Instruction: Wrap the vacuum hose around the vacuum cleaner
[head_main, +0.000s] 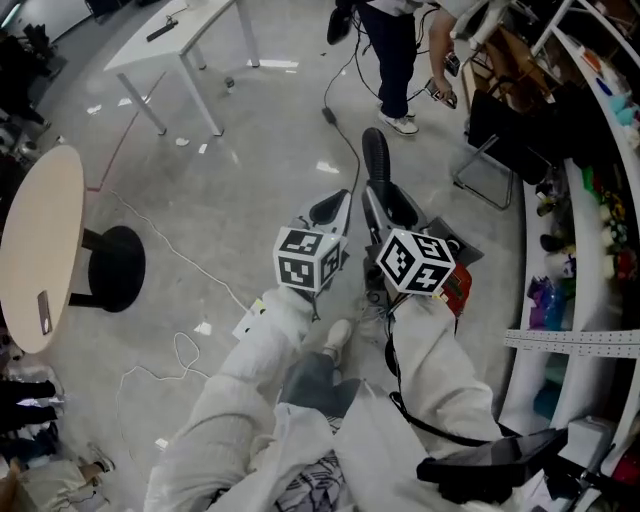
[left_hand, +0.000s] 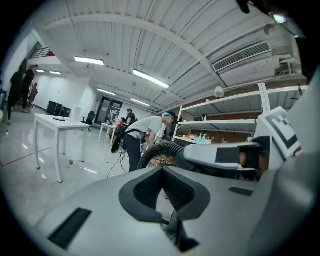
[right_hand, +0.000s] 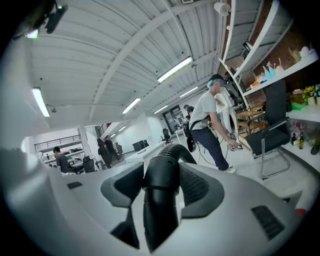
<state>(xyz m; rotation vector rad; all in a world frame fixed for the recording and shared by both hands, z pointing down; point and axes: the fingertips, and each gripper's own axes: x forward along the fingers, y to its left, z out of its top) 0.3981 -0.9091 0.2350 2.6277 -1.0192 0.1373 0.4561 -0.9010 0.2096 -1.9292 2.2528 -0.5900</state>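
1. Grey floor (head_main: 250, 150) all round; the right tool (head_main: 388, 208) clamps the black vacuum hose (head_main: 375, 150), which runs forward along its jaws.
2. Pinched empty, the left tool (head_main: 330, 208) sits just left of it.
3. Seemingly the vacuum cleaner (head_main: 458, 288) lies below-right.

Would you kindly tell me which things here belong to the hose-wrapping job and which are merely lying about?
Job: hose, held in the right gripper; left gripper, shut and empty.
Lying about: white table, round table, black chair.
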